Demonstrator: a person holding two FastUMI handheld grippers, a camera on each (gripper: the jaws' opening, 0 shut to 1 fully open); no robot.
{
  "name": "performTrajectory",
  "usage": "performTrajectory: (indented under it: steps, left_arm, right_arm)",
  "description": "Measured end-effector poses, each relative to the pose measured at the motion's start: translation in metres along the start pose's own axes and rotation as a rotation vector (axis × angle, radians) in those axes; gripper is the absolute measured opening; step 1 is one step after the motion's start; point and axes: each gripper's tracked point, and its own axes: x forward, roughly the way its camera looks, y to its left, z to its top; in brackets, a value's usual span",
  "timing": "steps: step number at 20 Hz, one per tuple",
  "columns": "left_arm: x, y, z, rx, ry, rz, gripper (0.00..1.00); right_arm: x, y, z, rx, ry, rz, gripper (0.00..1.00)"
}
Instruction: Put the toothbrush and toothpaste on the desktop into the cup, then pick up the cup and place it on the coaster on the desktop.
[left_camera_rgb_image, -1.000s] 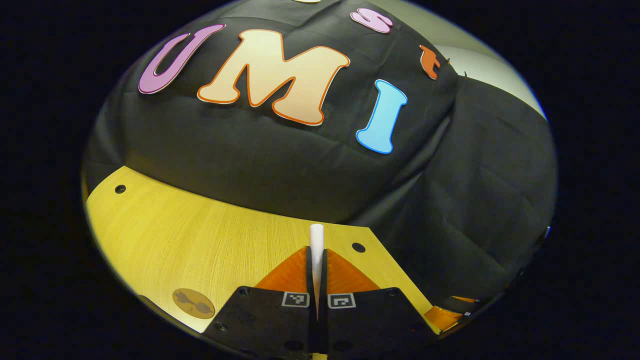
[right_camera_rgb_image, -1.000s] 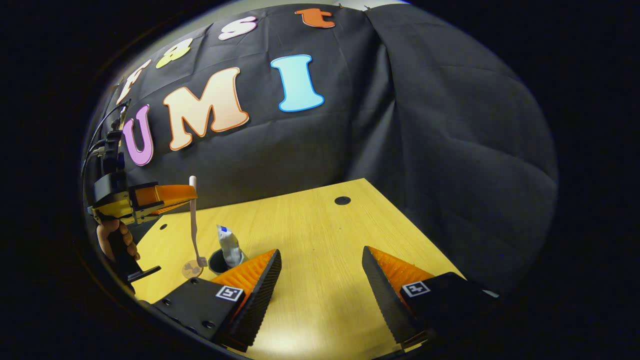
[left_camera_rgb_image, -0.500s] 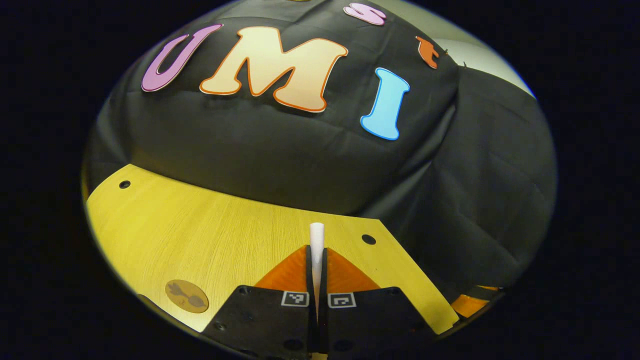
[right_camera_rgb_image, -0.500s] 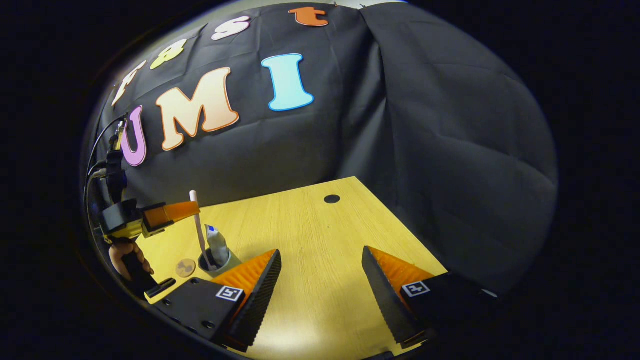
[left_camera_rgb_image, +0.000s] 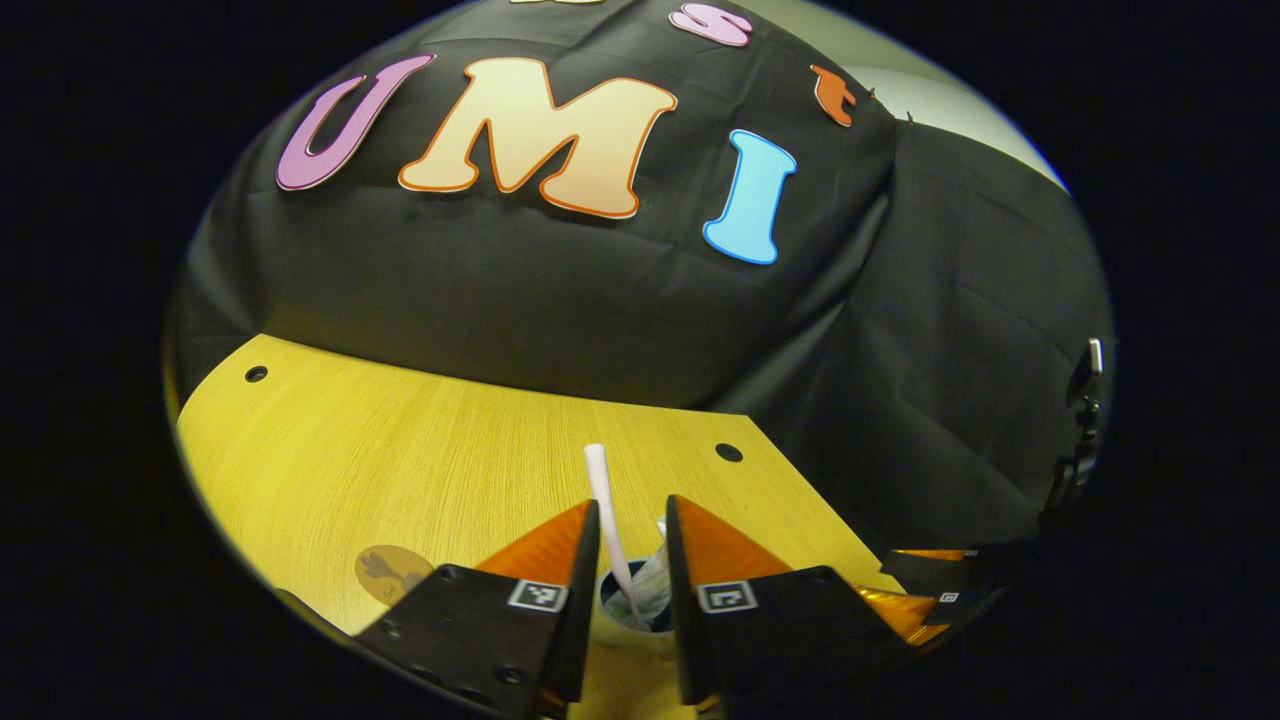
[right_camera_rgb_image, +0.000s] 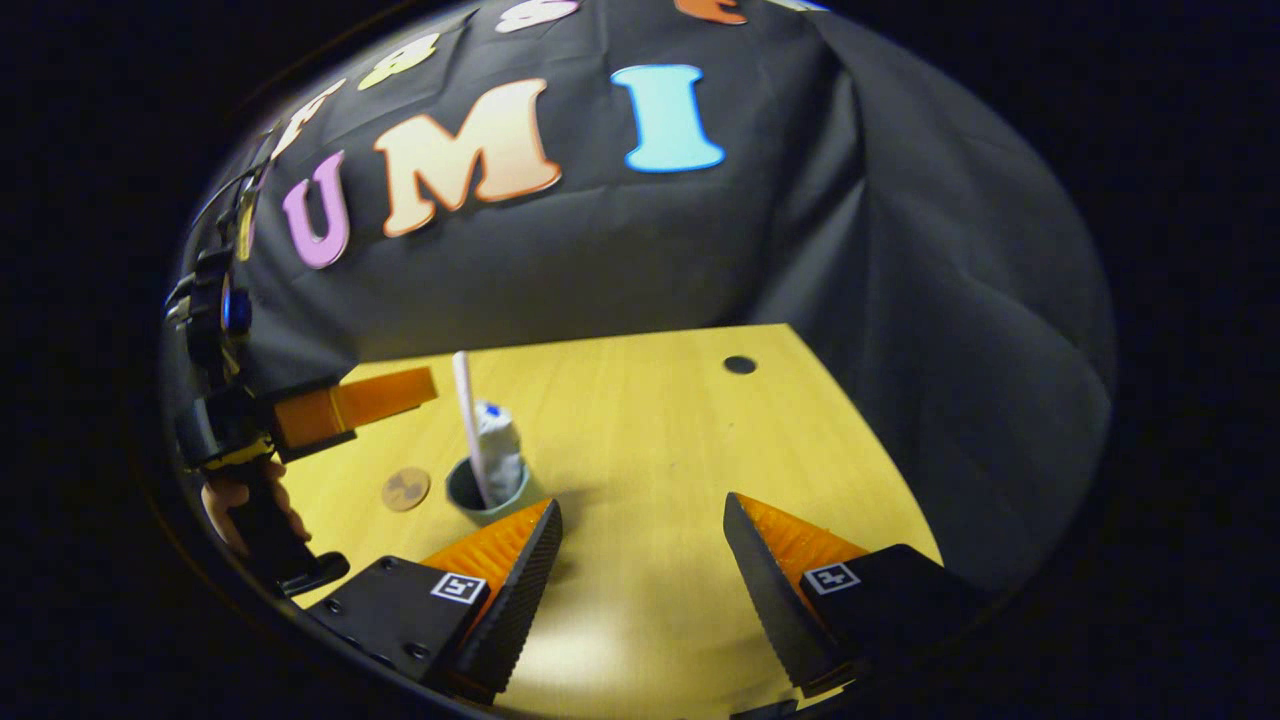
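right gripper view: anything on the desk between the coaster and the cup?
Nothing. In the right gripper view the coaster lies just left of the cup, with only a narrow strip of bare desktop between them; they do not touch.

Bench (right_camera_rgb_image: 640, 430): yellow wood grain with dark round holes. Cup (right_camera_rgb_image: 487, 497): grey-green. Toothbrush (right_camera_rgb_image: 466, 420): white handle. Toothpaste (right_camera_rgb_image: 497, 450): white-grey tube, blue at the top. Coaster (right_camera_rgb_image: 406, 489): tan disc bearing a darker brown motif. Booth wall: black cloth.
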Motion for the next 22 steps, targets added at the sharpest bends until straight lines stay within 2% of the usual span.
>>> performTrajectory:
  steps: [1, 3, 4, 6, 8, 9, 10, 16, 17, 18, 21, 22]
  left_arm:
    - [-0.005, 0.006, 0.0, 0.007, 0.002, 0.012, 0.51]
    - [-0.013, 0.019, 0.002, 0.018, -0.001, 0.043, 0.66]
    - [-0.02, 0.027, 0.006, 0.022, -0.008, 0.059, 0.75]
    - [-0.036, 0.044, 0.012, 0.025, -0.025, 0.092, 0.79]
    - [-0.055, 0.066, 0.016, 0.034, -0.039, 0.132, 0.81]
    - [-0.064, 0.078, 0.017, 0.038, -0.044, 0.155, 0.81]
    - [-0.073, 0.089, 0.017, 0.036, -0.045, 0.178, 0.81]
    - [-0.127, 0.16, 0.006, -0.021, -0.037, 0.323, 0.81]
    - [-0.135, 0.171, 0.004, -0.033, -0.035, 0.347, 0.78]
    - [-0.143, 0.181, 0.001, -0.044, -0.032, 0.371, 0.81]
    - [-0.164, 0.205, -0.004, -0.066, -0.03, 0.429, 0.81]
    - [-0.17, 0.211, -0.005, -0.071, -0.032, 0.443, 0.81]
  right_arm:
    - [0.001, 0.008, -0.004, -0.018, 0.023, 0.022, 0.99]
    - [0.005, 0.03, -0.017, -0.031, 0.093, 0.084, 0.95]
    - [0.008, 0.04, -0.024, -0.032, 0.136, 0.114, 0.99]
    - [0.014, 0.054, -0.033, -0.045, 0.215, 0.151, 0.94]
    - [0.02, 0.064, -0.042, -0.059, 0.285, 0.176, 0.99]
    - [0.023, 0.067, -0.043, -0.065, 0.311, 0.18, 0.95]
    - [0.029, 0.069, -0.043, -0.075, 0.337, 0.179, 0.99]
    - [0.064, 0.078, -0.066, -0.157, 0.514, 0.16, 0.99]
    - [0.069, 0.08, -0.07, -0.17, 0.537, 0.155, 0.99]
    - [0.073, 0.082, -0.076, -0.184, 0.56, 0.153, 0.94]
    - [0.085, 0.085, -0.086, -0.243, 0.607, 0.138, 0.94]
    - [0.086, 0.089, -0.089, -0.255, 0.621, 0.139, 0.99]
